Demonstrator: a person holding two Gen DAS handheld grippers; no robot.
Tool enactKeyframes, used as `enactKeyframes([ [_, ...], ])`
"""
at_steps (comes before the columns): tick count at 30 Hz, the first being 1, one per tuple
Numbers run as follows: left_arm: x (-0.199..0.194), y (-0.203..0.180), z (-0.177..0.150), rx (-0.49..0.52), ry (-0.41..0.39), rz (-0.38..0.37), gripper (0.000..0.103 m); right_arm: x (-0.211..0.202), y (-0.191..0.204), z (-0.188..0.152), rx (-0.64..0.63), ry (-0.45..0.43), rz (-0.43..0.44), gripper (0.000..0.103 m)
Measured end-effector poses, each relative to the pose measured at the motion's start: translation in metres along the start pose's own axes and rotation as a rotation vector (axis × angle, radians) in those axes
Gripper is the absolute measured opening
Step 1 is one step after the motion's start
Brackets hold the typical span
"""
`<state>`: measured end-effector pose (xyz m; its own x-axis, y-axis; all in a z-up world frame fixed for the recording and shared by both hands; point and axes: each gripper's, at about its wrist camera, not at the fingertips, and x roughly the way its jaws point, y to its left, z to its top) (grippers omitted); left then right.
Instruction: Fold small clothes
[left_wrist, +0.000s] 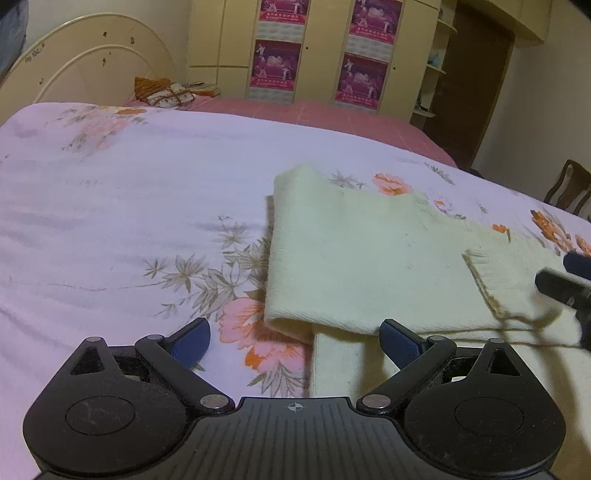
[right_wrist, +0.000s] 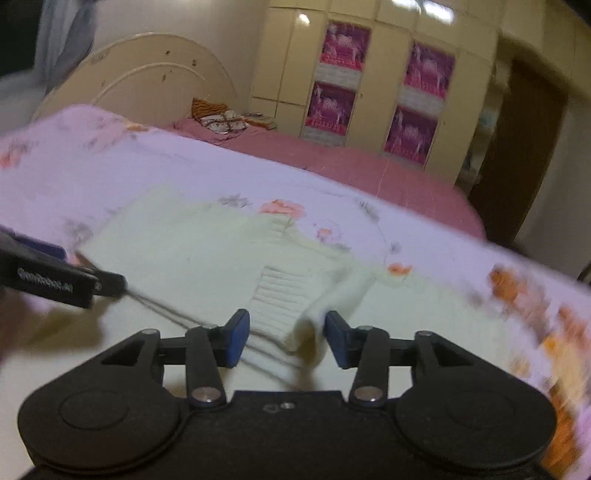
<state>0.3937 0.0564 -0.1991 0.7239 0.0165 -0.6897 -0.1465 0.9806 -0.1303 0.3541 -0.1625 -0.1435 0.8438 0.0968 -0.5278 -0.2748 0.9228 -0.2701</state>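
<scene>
A pale cream knit garment lies partly folded on the floral bedspread. My left gripper is open and empty, just above the garment's near left corner. My right gripper is open, with a ribbed cuff of the garment lying between its blue pads; the view is blurred by motion. The right gripper shows at the right edge of the left wrist view, over the garment's folded sleeve. The left gripper shows at the left edge of the right wrist view.
The bed's pink sheet shows beyond the bedspread, with a patterned pillow by the cream headboard. A wardrobe with pink posters stands behind. A dark door and a wooden chair are at the right.
</scene>
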Motion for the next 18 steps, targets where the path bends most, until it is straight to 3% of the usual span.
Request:
enactKeyframes([
  [1, 0.000, 0.000, 0.000, 0.001, -0.001, 0.001, 0.097, -0.002, -0.004, 0.005, 0.015, -0.020, 0.022, 0.048],
  [4, 0.001, -0.002, -0.001, 0.004, -0.004, 0.005, 0.097, 0.009, -0.001, 0.011, 0.038, 0.041, 0.125, 0.045],
  [9, 0.002, -0.005, -0.002, 0.029, -0.008, 0.013, 0.097, 0.038, 0.018, -0.003, -0.040, 0.148, 0.096, 0.045],
  [10, 0.002, -0.005, -0.002, 0.042, -0.010, 0.016, 0.097, 0.038, 0.013, -0.006, -0.007, 0.145, 0.102, 0.044],
  [12, 0.001, -0.008, -0.003, 0.055, -0.015, 0.022, 0.097, 0.033, -0.001, -0.004, 0.095, 0.151, 0.111, 0.022],
  [13, 0.001, -0.009, -0.004, 0.062, -0.019, 0.023, 0.097, 0.030, -0.017, -0.003, 0.193, 0.154, 0.125, 0.005],
  [15, 0.002, -0.012, -0.004, 0.074, -0.025, 0.030, 0.097, 0.023, -0.049, -0.004, 0.366, 0.142, 0.138, 0.005],
  [18, 0.002, -0.017, -0.005, 0.102, -0.038, 0.039, 0.097, 0.009, -0.083, -0.009, 0.443, 0.095, 0.044, 0.005],
])
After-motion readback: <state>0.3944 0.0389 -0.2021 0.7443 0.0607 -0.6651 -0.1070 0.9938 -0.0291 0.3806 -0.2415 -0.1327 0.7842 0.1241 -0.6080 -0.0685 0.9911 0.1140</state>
